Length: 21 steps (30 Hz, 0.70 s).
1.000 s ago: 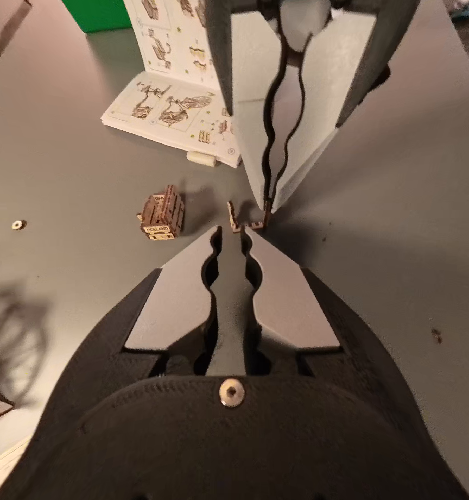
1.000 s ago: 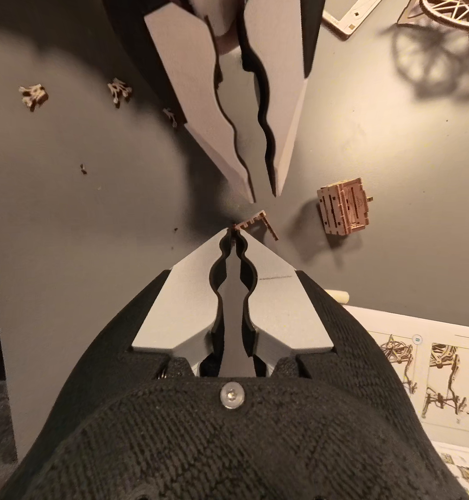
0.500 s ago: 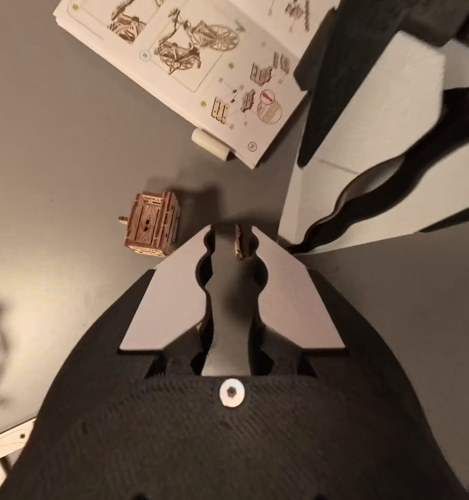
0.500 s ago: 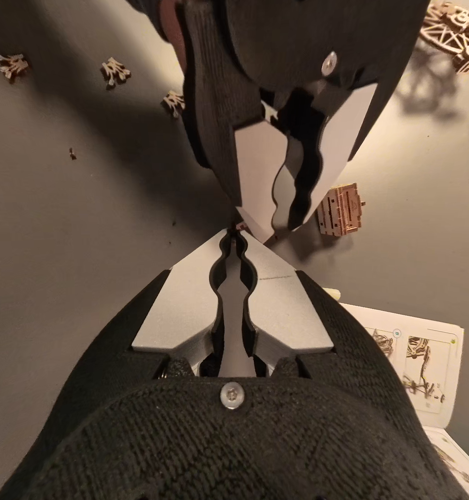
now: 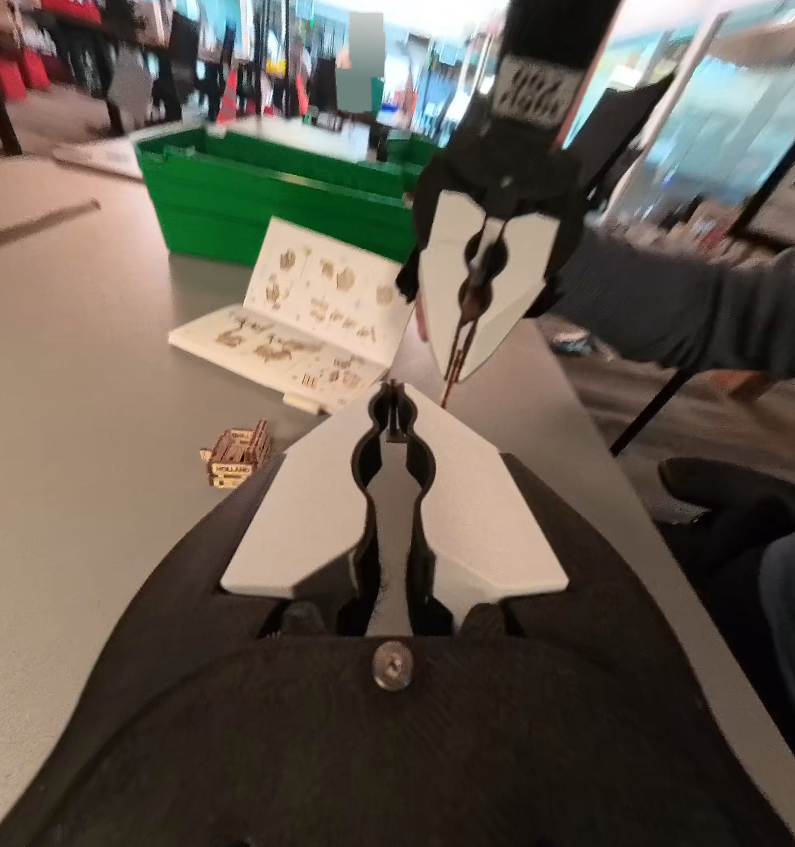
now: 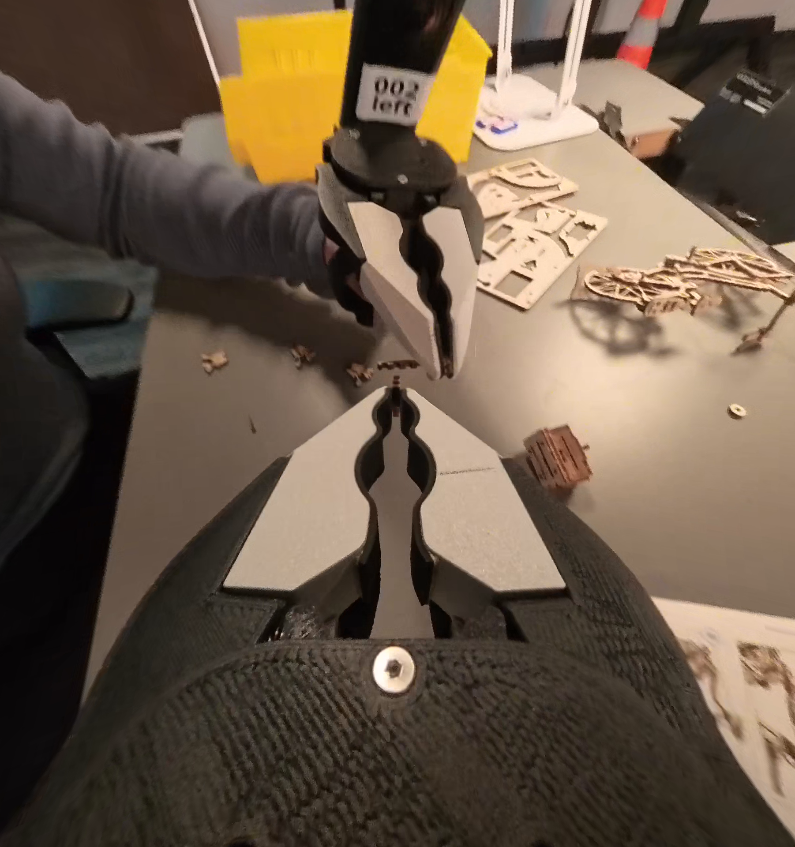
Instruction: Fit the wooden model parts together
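- A matte grey table [image 6: 592,389] carries the work, with a blurred, busy hall behind it; a glossy green plastic crate [image 5: 258,192] sits at the table's far edge in the left wrist view, and a yellow plastic bin [image 6: 285,105] stands at the opposite edge in the right wrist view.
- The left gripper [image 5: 392,389] has smooth grey wedge-shaped fingers with wavy black inner edges on a rough-textured black body; its tips are pinched together on a thin dark wooden piece [image 5: 393,419], flat and laser-cut, held above the table.
- The right gripper [image 6: 395,392] is built the same way and is closed on a second small wooden part [image 6: 395,384], a slim notched sliver poking out of its tips.
- The two grippers face each other tip to tip in the air, the held parts near each other; blur hides whether they touch.
- A person's grey knit sleeve [image 6: 134,201] reaches in behind the left gripper.
- A small slatted wooden crate model [image 6: 558,458] lies on the table just beside the right gripper.
- An open paper instruction booklet [image 5: 304,321] with printed diagrams lies before the green crate.
- Pale plywood sheets [image 6: 537,238] with cut-out holes and a spoked wooden bicycle model [image 6: 661,288] lie towards the yellow bin's side.
- Tiny wooden offcuts [image 6: 214,360] are scattered near the table's edge by the sleeve.
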Available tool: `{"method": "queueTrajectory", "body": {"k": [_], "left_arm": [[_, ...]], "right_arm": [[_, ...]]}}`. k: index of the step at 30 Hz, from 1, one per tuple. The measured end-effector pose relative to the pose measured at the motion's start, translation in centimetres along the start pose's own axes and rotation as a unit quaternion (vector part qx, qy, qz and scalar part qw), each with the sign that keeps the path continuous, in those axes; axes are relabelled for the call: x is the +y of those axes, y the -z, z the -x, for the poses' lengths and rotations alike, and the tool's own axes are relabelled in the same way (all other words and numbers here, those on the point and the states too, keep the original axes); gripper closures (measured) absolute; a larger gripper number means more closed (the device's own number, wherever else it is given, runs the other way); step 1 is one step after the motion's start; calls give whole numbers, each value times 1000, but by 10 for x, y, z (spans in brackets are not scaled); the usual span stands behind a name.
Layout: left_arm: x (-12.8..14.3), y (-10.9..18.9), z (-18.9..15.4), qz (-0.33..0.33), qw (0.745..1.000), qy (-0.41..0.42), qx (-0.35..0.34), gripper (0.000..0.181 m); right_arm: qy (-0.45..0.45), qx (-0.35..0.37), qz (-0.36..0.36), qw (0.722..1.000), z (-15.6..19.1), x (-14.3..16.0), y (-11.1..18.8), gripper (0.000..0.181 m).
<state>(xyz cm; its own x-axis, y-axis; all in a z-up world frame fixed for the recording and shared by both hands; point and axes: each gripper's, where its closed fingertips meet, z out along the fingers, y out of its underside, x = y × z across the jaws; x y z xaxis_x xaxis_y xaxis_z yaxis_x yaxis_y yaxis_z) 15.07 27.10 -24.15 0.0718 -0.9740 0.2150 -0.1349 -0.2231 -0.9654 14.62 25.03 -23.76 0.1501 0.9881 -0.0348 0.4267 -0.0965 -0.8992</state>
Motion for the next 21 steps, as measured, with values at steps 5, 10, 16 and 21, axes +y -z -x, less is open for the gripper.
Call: {"method": "queueTrajectory", "body": {"k": [5, 10, 16, 21], "left_arm": [[-25, 39, -7, -122, 992, -12, 9, 180], [-38, 96, -7, -206, 978, -11, -15, 180], [-36, 148, -5, -263, 963, -27, -49, 180], [-29, 156, -9, -273, 959, -57, -44, 180]], "right_arm": [[-2, -40, -49, 998, 17, -28, -14, 181], [28, -52, -17, 998, 21, -50, -37, 181], [-25, -9, 211, 977, -7, 12, -94, 181], [-25, 3, 284, 959, -13, 26, -118, 180]]}}
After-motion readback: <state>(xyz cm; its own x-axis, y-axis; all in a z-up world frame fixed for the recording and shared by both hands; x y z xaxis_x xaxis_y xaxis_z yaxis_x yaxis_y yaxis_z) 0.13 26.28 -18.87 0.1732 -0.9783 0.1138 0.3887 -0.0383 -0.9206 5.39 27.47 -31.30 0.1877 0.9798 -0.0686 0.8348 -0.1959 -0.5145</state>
